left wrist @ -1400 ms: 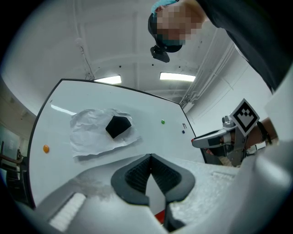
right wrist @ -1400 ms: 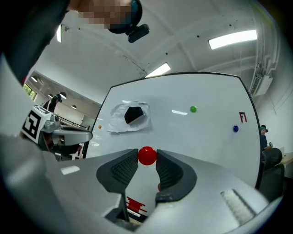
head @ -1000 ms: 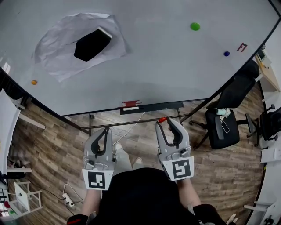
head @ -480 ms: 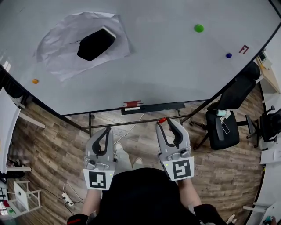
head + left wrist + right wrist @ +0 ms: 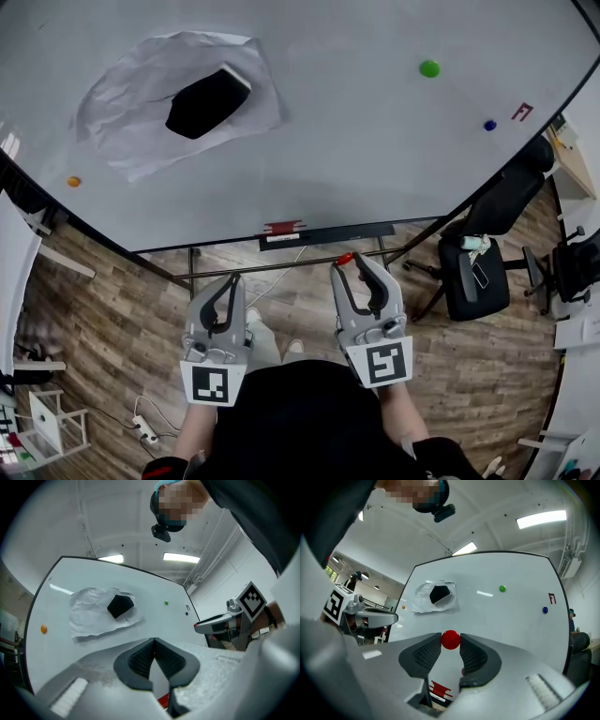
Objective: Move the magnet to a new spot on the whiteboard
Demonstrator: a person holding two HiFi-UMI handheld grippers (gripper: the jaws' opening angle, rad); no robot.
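Three cameras, one whiteboard point(image 5: 356, 141) ahead of us

Our head camera point(image 5: 161, 532) looks steeply down from above. It takes in the whole board, the wooden floor point(image 5: 112, 309) under it, and both tools close beneath the lens: the left gripper point(image 5: 230, 278) and the right gripper point(image 5: 354, 259). Each gripper camera sits low behind its own jaws and faces forward at the board, which stands well off. All three views share the crumpled paper point(image 5: 122, 122), the green magnet point(image 5: 429, 68), the blue magnet point(image 5: 489, 125) and the orange magnet point(image 5: 73, 181). Each gripper view also catches the other gripper at its edge and the head camera overhead.
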